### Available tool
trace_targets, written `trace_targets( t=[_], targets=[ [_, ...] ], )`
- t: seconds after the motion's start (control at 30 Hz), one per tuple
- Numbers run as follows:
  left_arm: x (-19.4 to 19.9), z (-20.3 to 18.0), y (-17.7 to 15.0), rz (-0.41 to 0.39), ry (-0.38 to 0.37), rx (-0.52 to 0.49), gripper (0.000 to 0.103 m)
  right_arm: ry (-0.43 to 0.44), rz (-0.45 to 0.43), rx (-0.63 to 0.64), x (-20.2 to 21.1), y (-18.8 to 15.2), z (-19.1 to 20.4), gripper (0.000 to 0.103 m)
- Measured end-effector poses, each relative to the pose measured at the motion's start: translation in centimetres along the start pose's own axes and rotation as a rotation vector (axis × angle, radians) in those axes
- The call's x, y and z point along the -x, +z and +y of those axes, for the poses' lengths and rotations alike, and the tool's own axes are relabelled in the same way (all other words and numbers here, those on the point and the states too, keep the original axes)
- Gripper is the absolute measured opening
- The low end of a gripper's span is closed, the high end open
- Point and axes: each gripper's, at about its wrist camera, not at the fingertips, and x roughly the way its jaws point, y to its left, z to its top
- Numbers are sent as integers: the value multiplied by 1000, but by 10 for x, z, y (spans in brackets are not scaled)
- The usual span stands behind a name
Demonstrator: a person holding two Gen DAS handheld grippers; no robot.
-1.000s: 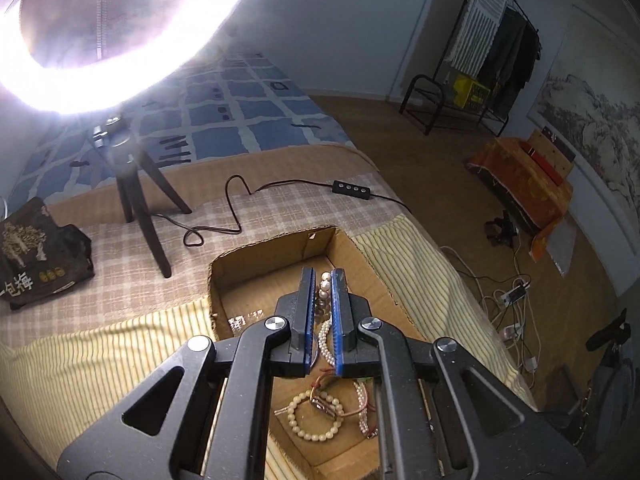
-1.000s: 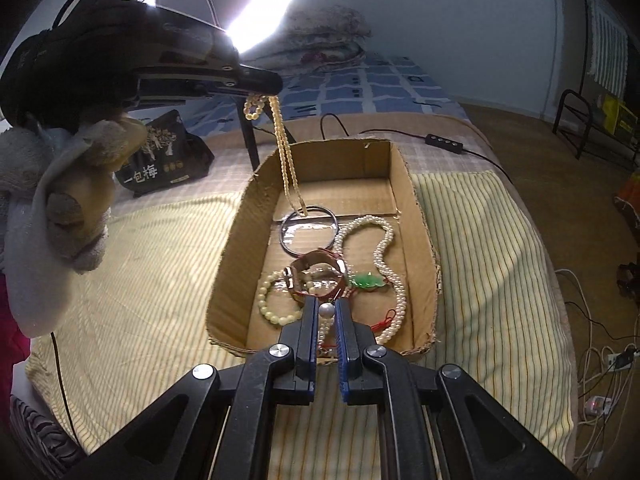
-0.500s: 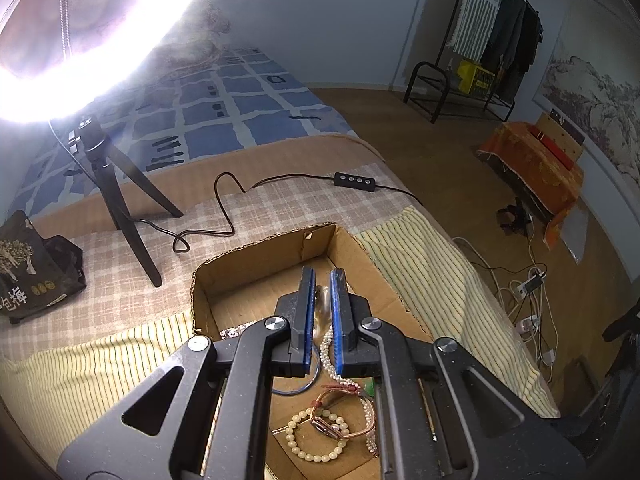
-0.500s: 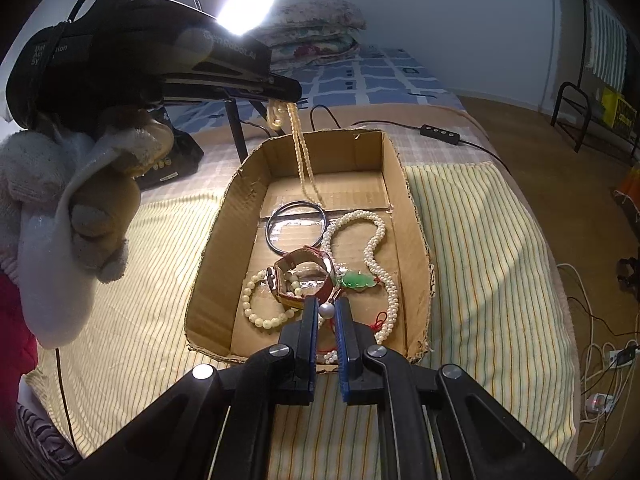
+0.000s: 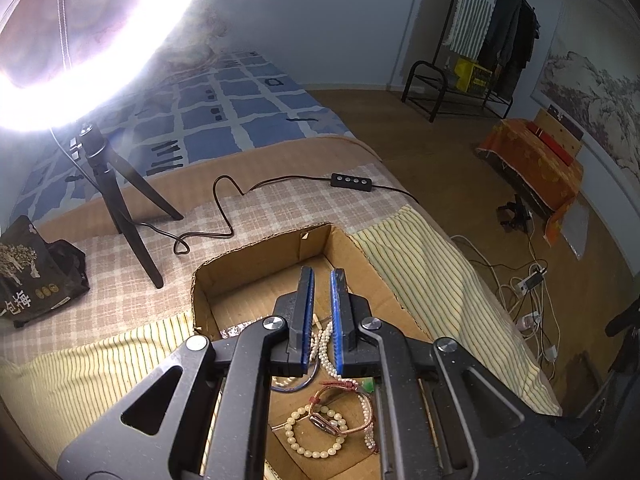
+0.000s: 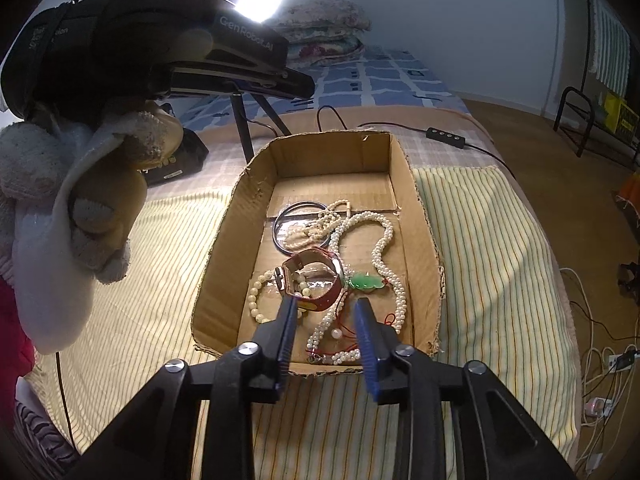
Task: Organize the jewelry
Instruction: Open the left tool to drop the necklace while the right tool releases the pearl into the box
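A shallow cardboard box on the bed holds the jewelry. In it lie a thin pearl strand across a dark bangle, a long white pearl necklace, a green jade pendant, a red-strapped watch and a cream bead bracelet. My left gripper hovers above the box, its jaws slightly apart and empty; it also shows in the right wrist view. My right gripper is open and empty over the box's near end.
A ring light on a black tripod stands behind the box, its cable and switch across the bed. A black bag lies at left. A clothes rack and floor cables are to the right.
Both grippers opened. The thin pearl strand that hung from the left gripper now lies in the box on the bangle. The pearl necklace end dropped from the right gripper.
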Motion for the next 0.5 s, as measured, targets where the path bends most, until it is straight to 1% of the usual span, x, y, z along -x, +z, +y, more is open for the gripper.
trace_targets(
  t=[0.03,0.07,0.13,0.17,0.23,0.33,0.4,0.43,0.5],
  targets=[
    [1,-1,0,0,1,-4,9,-4,-3,3,1,0,1,48],
    [2,-1,-1,-1,3,-10,20,-11,-9,7,2,0,2,51],
    [7,-2,-2,-14,7,-17,34,-18,-16,11,3,0,3,54],
    [10,-3,-2,-24,10,-21,35,-19,-17,12,4,0,4,56],
    [14,-4,-3,-29,11,-26,35,-28,-21,9,6,0,4,67],
    [21,-5,-4,-33,12,-32,35,-44,-37,4,11,0,5,76],
    [27,-6,-4,-41,15,-35,39,-50,-42,1,14,1,5,79],
    [30,-7,-4,-45,16,-37,45,-53,-45,0,16,1,5,82],
    [38,-8,-5,-58,22,-40,50,-63,-54,-3,20,1,7,87]
  ],
)
